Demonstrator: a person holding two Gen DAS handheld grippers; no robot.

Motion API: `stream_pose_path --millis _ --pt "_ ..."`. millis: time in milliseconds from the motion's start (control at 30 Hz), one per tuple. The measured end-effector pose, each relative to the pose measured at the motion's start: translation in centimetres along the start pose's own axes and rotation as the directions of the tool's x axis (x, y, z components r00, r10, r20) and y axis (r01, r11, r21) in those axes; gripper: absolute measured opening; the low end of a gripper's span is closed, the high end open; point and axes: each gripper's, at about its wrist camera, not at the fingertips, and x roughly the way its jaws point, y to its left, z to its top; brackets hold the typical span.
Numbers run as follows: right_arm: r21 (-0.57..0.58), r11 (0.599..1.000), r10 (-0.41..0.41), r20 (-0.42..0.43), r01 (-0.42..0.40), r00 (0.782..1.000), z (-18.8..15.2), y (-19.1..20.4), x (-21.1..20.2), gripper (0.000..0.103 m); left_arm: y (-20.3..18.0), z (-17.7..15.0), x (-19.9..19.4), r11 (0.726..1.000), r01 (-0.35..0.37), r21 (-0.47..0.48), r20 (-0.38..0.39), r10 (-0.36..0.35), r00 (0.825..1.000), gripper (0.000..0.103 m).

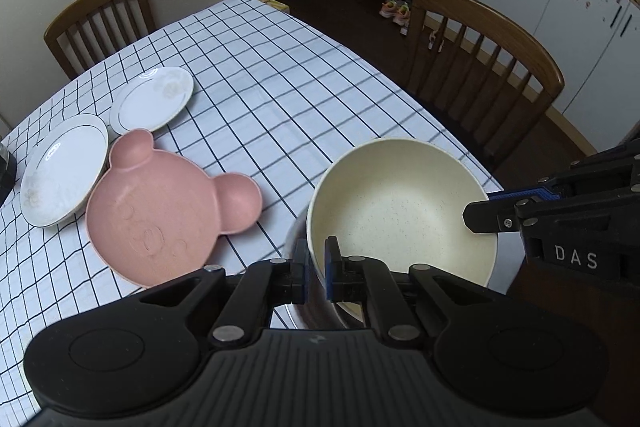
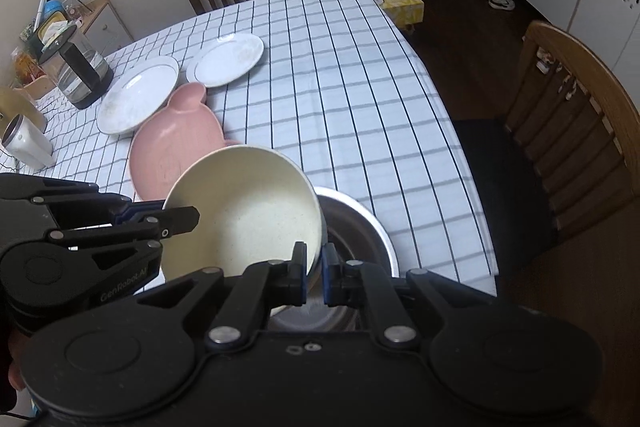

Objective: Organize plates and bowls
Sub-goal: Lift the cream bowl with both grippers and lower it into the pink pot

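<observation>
1. The left gripper (image 1: 316, 269) had its jaws clamped on the near rim of the cream bowl (image 1: 400, 211), one finger outside the wall and one inside.
2. The right gripper (image 2: 314, 273) gripped the same bowl (image 2: 244, 223) at another part of its rim, jaws closed on the wall in the same manner.
3. The cream bowl was tilted and sat above a metal bowl (image 2: 360, 227); its lower edge overlapped the metal bowl's rim, but whether it rested inside could not be told.
4. The metal bowl (image 1: 296, 247) stood on the checked tablecloth (image 1: 260, 75) near the table's front edge.
5. A pink bear-shaped plate (image 1: 160, 207) lay just beside the bowls; one ear touched or overlapped the nearer white plate (image 1: 64, 167).
6. A second white plate (image 1: 152, 99) lay just beyond the pink plate's other ear.
7. A glass kettle (image 2: 80, 67) and a white cup (image 2: 28, 143) stood at the table's far left side.
8. Wooden chairs (image 1: 488, 55) flanked the table, and a yellow box (image 2: 396, 3) sat past its far corner.
</observation>
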Motion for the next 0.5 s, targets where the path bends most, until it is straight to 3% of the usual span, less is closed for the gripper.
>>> stream_pose_path --millis 500 --pt "-0.001 1.0 -0.029 -0.018 0.029 0.999 -3.9 -1.1 2.1 0.008 -2.0 -2.6 2.6 0.999 -0.011 0.043 -0.006 0.011 1.0 0.006"
